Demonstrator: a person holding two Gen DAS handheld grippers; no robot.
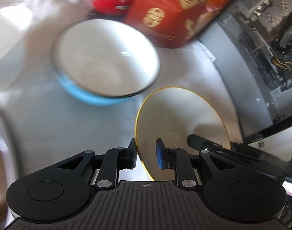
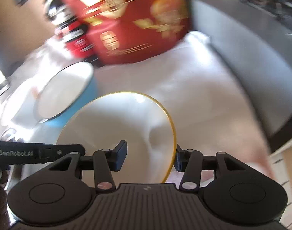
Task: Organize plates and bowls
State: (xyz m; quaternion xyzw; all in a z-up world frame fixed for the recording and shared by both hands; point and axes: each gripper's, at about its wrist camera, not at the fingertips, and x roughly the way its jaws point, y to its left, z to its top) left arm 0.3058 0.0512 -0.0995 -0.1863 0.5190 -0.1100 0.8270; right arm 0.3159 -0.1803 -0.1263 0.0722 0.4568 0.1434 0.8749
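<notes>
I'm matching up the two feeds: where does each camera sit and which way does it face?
Left wrist: on the left gripper, looking steeply down; its fingers straddle the gold-rimmed plate's left rim.
Right wrist: on the right gripper, angled down; its fingers straddle the plate's right rim.
Shared: plate, blue bowl, red box.

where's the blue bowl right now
In the left wrist view the blue bowl sits on the table, upper left of the gold-rimmed plate, just before the red box.
</notes>
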